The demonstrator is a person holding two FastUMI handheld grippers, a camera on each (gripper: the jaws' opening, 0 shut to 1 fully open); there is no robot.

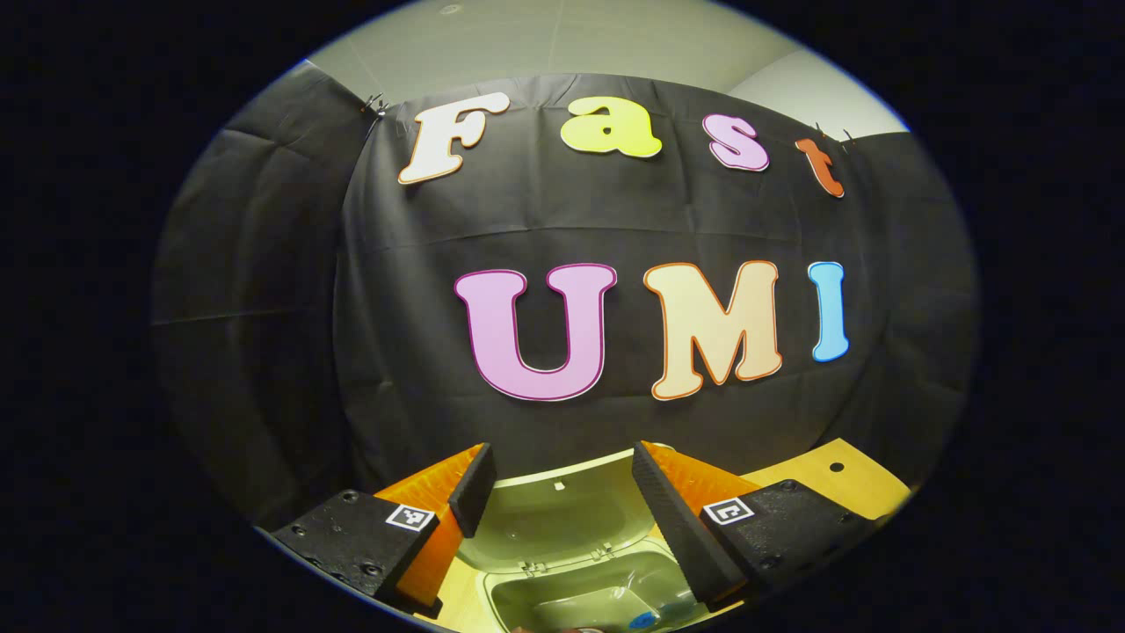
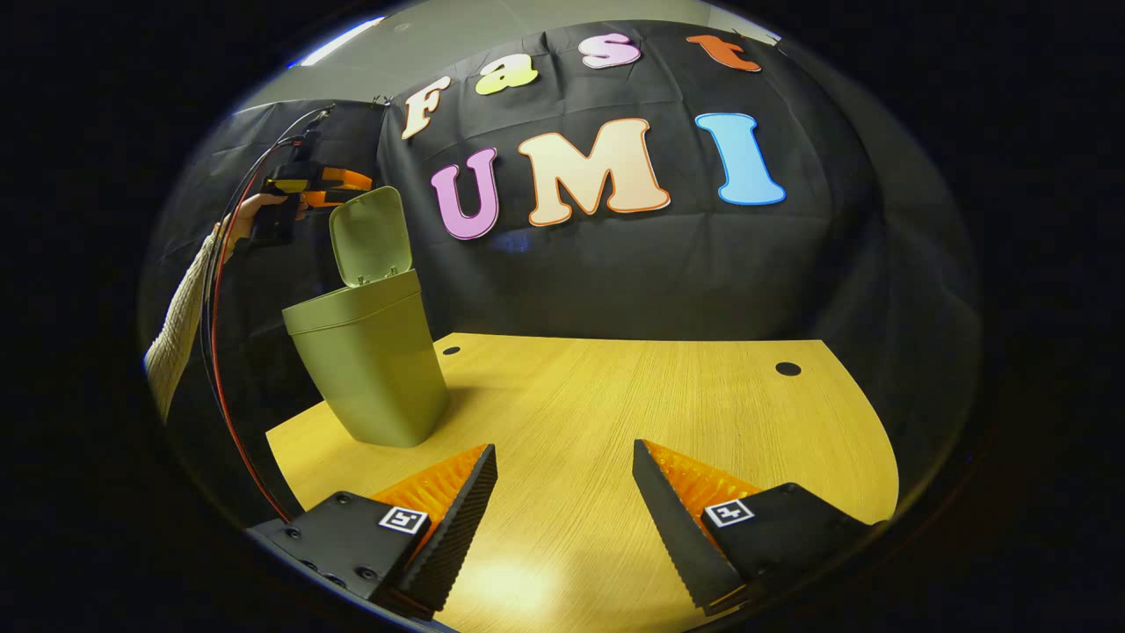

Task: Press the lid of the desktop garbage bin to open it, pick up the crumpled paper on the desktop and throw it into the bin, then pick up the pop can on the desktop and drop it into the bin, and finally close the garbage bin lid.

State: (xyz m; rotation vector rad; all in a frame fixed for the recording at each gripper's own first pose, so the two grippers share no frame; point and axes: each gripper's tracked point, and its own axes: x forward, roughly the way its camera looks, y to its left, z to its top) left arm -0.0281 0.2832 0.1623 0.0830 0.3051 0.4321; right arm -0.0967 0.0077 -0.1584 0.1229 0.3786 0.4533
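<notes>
The wooden desk (image 2: 668,413) spreads bare across the frame's middle. At centre left the garbage bin (image 2: 373,360) stands, lid (image 2: 371,236) upright. Left hand-held gripper (image 1: 562,514) hovers open above the bin's mouth; right hand-held gripper (image 2: 562,519) gapes, empty, low over the desk.

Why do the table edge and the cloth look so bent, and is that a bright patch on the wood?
Right gripper view: the fisheye lens bows the table edge; a soft glare spot lies on the wood by the right gripper, and the bin casts a shadow. Left gripper view: dimmer, with the cloth folds curved and the bin's inside lit.
</notes>
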